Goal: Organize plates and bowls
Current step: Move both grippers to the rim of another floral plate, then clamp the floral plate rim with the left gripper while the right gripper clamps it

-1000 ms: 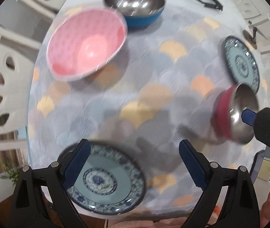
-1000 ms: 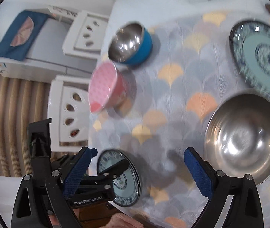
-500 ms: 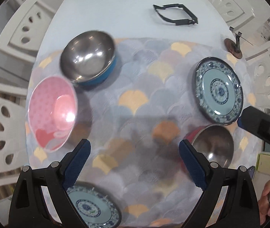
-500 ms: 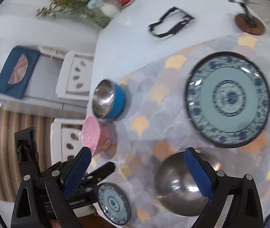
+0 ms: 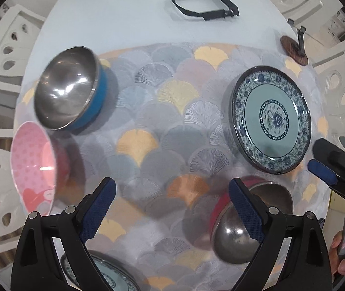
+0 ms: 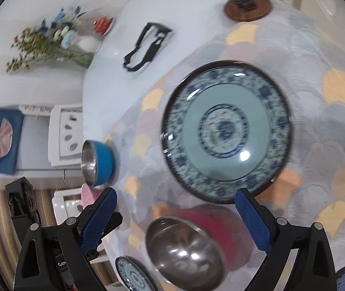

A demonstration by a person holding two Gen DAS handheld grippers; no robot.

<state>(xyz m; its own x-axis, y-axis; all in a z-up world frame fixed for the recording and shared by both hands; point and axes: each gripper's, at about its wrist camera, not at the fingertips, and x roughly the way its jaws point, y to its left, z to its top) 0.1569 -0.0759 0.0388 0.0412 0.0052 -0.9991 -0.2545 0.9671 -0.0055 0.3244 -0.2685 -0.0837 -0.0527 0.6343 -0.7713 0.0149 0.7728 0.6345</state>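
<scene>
I see the patterned mat (image 5: 177, 131) with open room at its centre; the far-right blue-patterned plate (image 5: 270, 118) lies flat, face up; the blue bowl (image 5: 69, 94) sits far left, mouth up; my left gripper (image 5: 172, 208) and right gripper (image 6: 176, 220) both gape wide, empty; the left gripper's label reads "Gen".

We see bright, even indoor light. Highlights glint in the steel bowl (image 5: 66, 88) and on the plate (image 6: 227, 131), which motion blur smears. Soft shadows fall on the mat (image 5: 172, 126). Fisheye distortion bends the edges.
</scene>
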